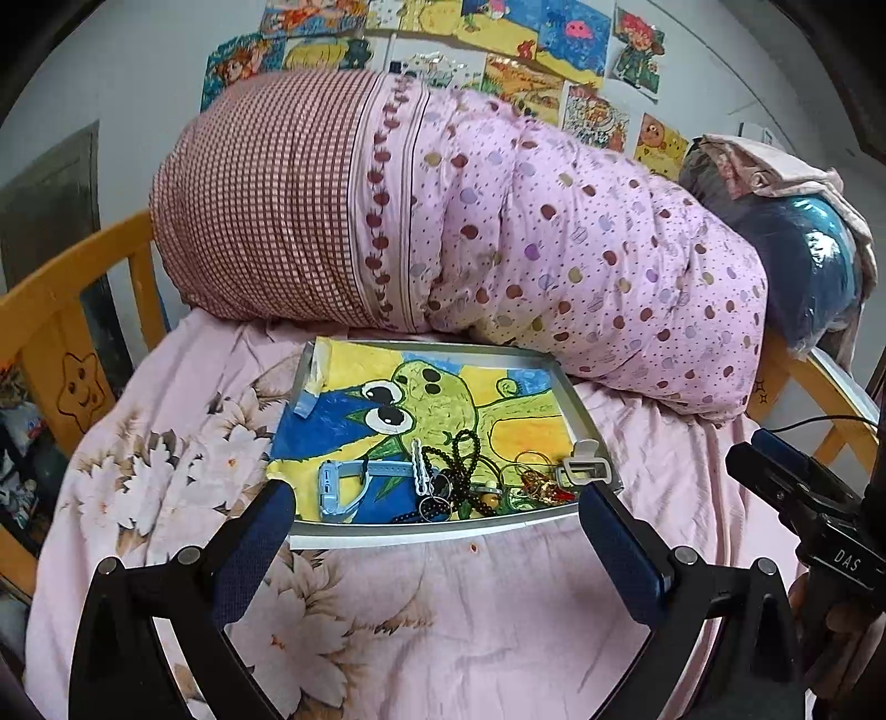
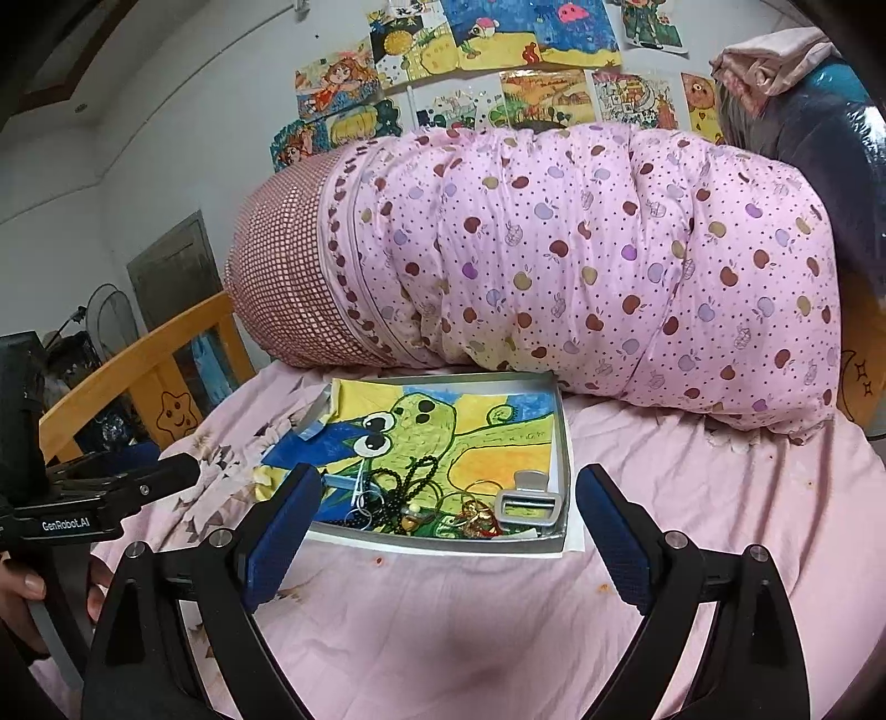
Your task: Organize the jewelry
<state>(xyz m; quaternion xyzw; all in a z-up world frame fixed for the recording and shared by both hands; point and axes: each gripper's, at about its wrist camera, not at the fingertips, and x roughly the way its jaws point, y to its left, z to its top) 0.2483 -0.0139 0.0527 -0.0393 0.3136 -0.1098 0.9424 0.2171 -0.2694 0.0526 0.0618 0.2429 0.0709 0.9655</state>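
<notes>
Two handheld grippers hovered over a pink bedsheet [image 1: 443, 609], both aimed at a shallow tray [image 1: 421, 529] of tangled jewelry. The left gripper [image 1: 437, 515] had its blue-padded fingers [image 1: 255, 543] spread wide and held nothing; the right gripper [image 2: 448, 515] was likewise fully open and empty, its pads framing the tray's near edge.

The jewelry lay heaped along the near side of the tray, on a child's drawing of a green creature. From the left: a pale blue watch [image 1: 343, 487] lying flat with its strap stretched out, a white clip [image 1: 419, 468], a string of dark beads [image 1: 462, 459] looped over a key ring [image 1: 433, 507], thin bangles [image 1: 529, 462], a red-and-gold trinket [image 1: 545, 487], and a grey hair claw [image 1: 584, 468] at the right corner.

All of it looked light. The beads and any chains would likely be limp and slippery, apt to drag neighbours along when lifted; a pinch at a free loop away from the knot seemed the safest hold. The watch and claw looked rigid enough to take across the strap or body. The bangles, thin and lying flat, looked hardest to get under.

Beyond the tray sat a rolled quilt [image 1: 554, 232] in pink apple print, a wooden bed rail [image 1: 72, 310] to the left, and children's paintings [image 1: 498, 33] taped to the wall.
</notes>
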